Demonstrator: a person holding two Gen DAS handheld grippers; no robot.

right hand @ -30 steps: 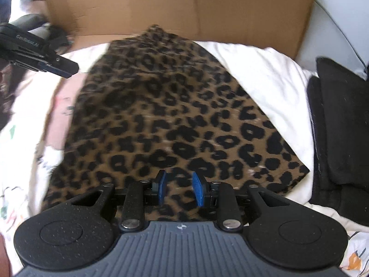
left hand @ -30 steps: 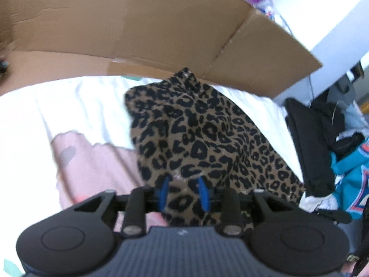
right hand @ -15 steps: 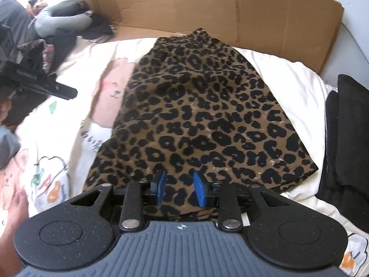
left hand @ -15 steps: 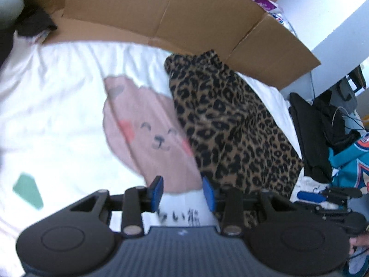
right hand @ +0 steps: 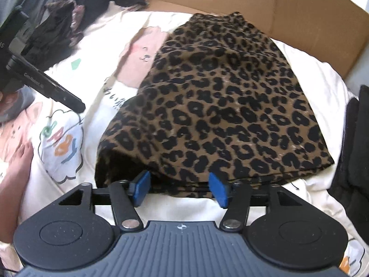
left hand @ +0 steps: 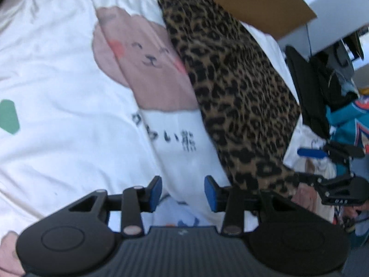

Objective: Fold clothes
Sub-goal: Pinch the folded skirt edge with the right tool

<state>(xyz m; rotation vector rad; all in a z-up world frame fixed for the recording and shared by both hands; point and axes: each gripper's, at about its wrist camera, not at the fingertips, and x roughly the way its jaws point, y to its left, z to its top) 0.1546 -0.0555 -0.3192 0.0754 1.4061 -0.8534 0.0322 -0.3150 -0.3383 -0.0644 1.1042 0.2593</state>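
Leopard-print brown and black fabric garment (right hand: 221, 106) lies doubled over on the white cartoon-printed bedsheet (left hand: 69, 92), layered hem nearest the right claw (right hand: 178, 190). Both claws spread wide, empty; left claw (left hand: 183, 195) hovers beside it. Any further fold wants edges squared and layers pinched together.

The right gripper (right hand: 181, 190) has its blue-padded jaws spread wide, with the near hem of the leopard-print garment (right hand: 214, 106) lying between and just ahead of them, no pad pressing on it. The garment stretches forward from the jaws over a white printed bedsheet (right hand: 92, 73) toward the cardboard box wall (right hand: 265, 4) far ahead. Left of the jaws the left gripper (right hand: 66, 98) reaches in above the sheet, and a folded black garment (right hand: 352, 143) lies to the right.
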